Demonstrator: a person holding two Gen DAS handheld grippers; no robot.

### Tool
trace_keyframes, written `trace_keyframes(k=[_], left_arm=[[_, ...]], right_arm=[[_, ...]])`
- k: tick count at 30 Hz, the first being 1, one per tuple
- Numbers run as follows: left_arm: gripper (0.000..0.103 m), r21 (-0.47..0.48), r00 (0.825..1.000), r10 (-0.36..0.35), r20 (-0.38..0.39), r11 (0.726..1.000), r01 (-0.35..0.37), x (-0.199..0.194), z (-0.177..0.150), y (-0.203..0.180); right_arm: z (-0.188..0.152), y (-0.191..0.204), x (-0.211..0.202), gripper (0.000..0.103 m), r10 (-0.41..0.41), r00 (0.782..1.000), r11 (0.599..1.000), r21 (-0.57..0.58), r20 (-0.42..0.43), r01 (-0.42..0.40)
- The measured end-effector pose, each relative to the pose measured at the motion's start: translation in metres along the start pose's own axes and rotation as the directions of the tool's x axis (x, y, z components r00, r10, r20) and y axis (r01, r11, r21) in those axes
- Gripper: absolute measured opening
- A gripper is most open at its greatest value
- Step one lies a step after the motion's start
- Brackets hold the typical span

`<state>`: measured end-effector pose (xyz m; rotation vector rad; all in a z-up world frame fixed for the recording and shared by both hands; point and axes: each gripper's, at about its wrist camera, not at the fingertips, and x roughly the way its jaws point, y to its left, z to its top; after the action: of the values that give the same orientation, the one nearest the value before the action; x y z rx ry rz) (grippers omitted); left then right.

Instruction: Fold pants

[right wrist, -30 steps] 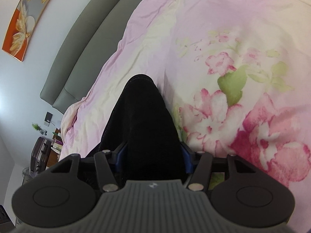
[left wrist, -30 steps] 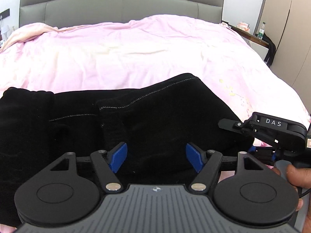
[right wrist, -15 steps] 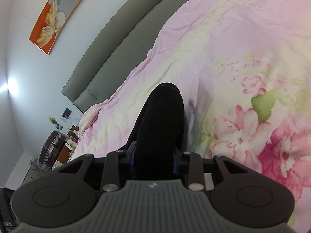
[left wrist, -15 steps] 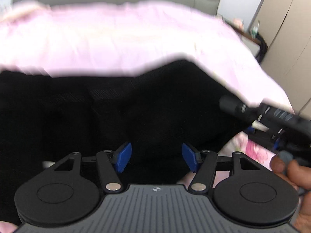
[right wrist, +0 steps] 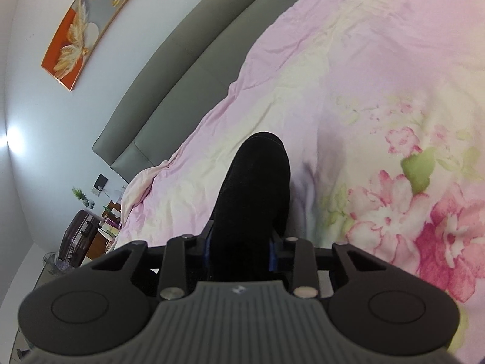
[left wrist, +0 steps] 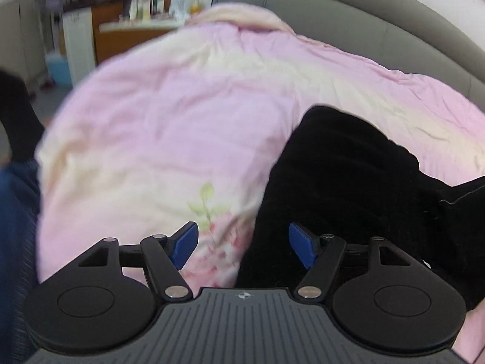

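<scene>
Black pants (left wrist: 348, 182) bunched on pink duvet (left wrist: 182, 121). Right gripper (right wrist: 239, 251) clamped on a fold (jaws just closed); left gripper (left wrist: 242, 242) spread, empty, beside pants' edge.

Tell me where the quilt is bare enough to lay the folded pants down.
Bare pink quilt runs left of the black pants, from the open left gripper up to the grey headboard. More lies right of the fold held in the right gripper, over the flower print. It is crowded only where the pants lie.
</scene>
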<state>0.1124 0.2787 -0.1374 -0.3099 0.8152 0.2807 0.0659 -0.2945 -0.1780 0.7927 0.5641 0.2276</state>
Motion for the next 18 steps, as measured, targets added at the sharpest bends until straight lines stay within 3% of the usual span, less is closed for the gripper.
trace_keyframes(k=[5,8,12,18], left_arm=[[0.08,-0.065,0.993,-0.113,-0.023,0.992,0.111,0.01,-0.011,-0.012],[0.08,-0.066,0.989,-0.144,-0.033,0.988,0.142,0.012,-0.012,-0.016],[0.08,-0.118,0.98,-0.195,-0.04,0.975,0.189,0.016,-0.015,-0.007],[0.08,-0.199,0.969,-0.241,-0.043,0.953,0.228,0.013,-0.014,0.013]], right_arm=[[-0.009,0.077,-0.002,0.028,0.035,0.998,0.981,-0.195,0.046,-0.025],[-0.029,0.139,0.0,0.028,0.065,0.997,0.918,-0.395,0.051,-0.04],[-0.073,0.209,0.007,0.028,0.127,0.992,0.778,-0.621,0.009,-0.094],[-0.171,0.286,0.029,0.027,0.183,0.978,0.462,-0.869,-0.105,-0.18]])
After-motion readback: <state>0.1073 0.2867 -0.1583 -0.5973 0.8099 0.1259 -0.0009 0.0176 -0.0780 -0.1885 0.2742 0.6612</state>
